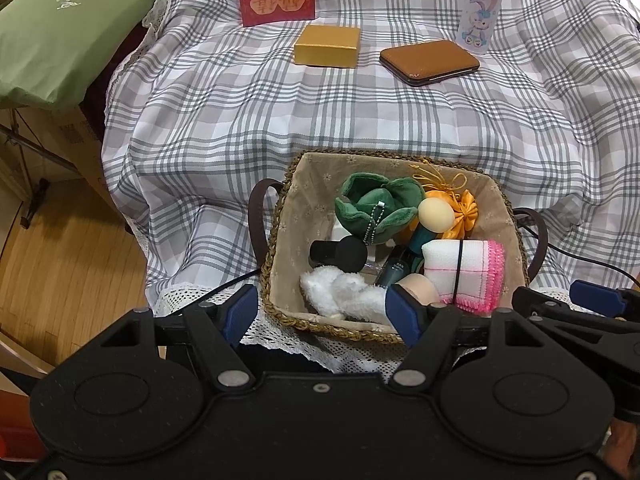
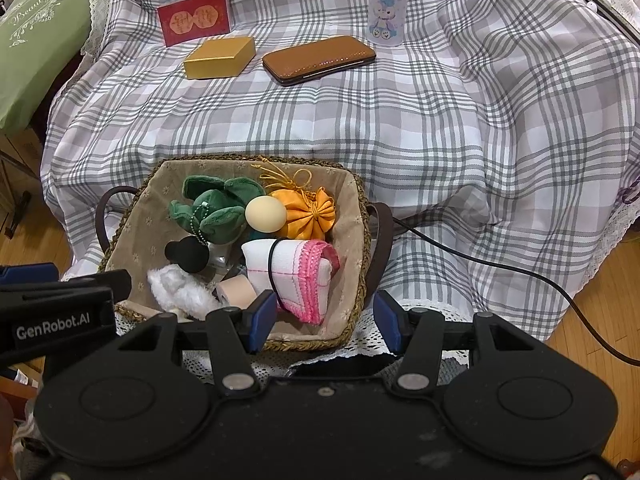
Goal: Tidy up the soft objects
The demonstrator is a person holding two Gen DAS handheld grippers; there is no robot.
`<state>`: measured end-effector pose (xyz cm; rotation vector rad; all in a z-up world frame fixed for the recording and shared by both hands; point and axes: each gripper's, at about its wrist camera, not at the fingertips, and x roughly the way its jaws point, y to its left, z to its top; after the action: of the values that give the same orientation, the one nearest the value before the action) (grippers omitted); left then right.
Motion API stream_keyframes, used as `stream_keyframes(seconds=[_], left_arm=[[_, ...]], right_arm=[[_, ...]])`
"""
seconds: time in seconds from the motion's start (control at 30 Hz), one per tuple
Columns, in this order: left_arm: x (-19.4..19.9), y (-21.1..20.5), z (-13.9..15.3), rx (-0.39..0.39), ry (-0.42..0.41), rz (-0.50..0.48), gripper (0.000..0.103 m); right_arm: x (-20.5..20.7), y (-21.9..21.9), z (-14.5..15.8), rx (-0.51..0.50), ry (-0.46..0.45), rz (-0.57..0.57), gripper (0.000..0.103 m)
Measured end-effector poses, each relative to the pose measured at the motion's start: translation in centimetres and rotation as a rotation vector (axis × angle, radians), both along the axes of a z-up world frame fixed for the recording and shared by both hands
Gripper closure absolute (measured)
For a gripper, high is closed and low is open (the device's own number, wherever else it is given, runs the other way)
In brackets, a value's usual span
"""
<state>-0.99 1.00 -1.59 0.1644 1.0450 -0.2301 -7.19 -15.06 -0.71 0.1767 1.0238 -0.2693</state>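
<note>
A woven basket [image 1: 304, 208] with a beige liner stands at the near edge of the plaid-covered table. Inside lie a green plush [image 1: 376, 204], a cream egg-shaped sponge [image 1: 436, 214], an orange drawstring pouch [image 1: 466, 212], a folded white cloth with pink trim [image 1: 472, 264], a white fluffy piece [image 1: 348, 292], a black puff [image 1: 340, 254] and a beige roll [image 1: 420, 288]. My left gripper [image 1: 322, 314] hovers open over the basket's near rim, its pads touching nothing. My right gripper [image 2: 326, 322] is open too, over the basket's [image 2: 136, 232] near right corner beside the cloth [image 2: 296, 276].
Farther back on the plaid cloth [image 1: 240, 120] sit a red card box [image 1: 276, 0], a gold box [image 1: 328, 46], a brown case [image 1: 430, 62] and a cartoon-rabbit bottle [image 1: 480, 4]. A green bag [image 1: 60, 28] lies left. A black cable [image 2: 500, 268] runs right. Wooden floor [image 1: 60, 260] lies below.
</note>
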Motion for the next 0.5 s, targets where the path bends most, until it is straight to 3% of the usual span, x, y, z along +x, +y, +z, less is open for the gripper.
stream_keyframes(seconds=[0.5], left_arm=[[0.01,0.11,0.01,0.002,0.001,0.000,0.036]], right_arm=[[0.00,-0.03,0.02,-0.003,0.001,0.004,0.051]])
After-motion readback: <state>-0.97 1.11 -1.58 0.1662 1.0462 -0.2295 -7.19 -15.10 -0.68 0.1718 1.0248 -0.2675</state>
